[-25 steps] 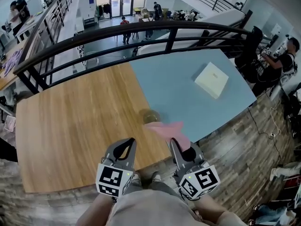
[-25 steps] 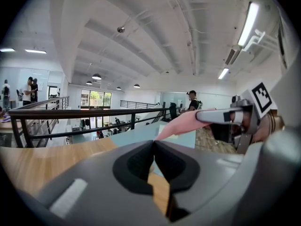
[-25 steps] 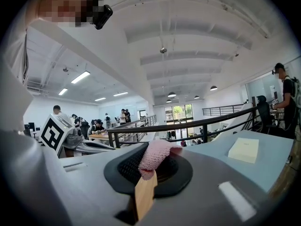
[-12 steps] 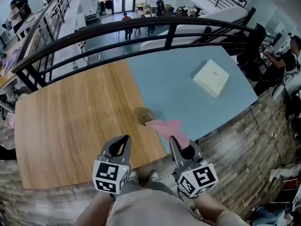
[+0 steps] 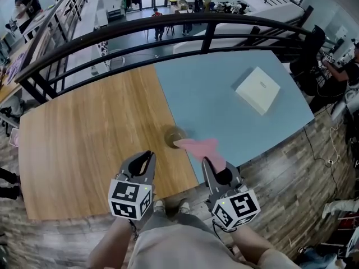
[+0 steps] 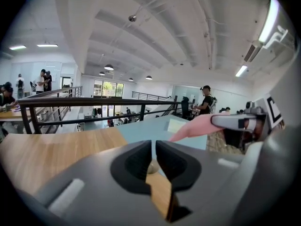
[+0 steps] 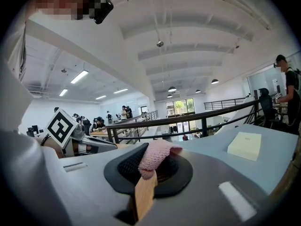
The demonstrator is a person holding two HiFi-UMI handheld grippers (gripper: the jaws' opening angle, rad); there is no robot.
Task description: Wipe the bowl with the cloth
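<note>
The small, round, brownish translucent bowl (image 5: pixel 174 136) sits on the desk (image 5: pixel 84 139), at the seam between its wooden half and its pale blue half. A pink knitted cloth (image 5: pixel 199 147) stretches out with its tip just beside the bowl, its other end clamped in the right tool (image 5: pixel 210 164). The left tool (image 5: pixel 147 157) hovers near over the wood. Its jaws have just been opening to a narrow gap, with nothing between them. A flat white box (image 5: pixel 257 90) lies well apart on the blue half.
</note>
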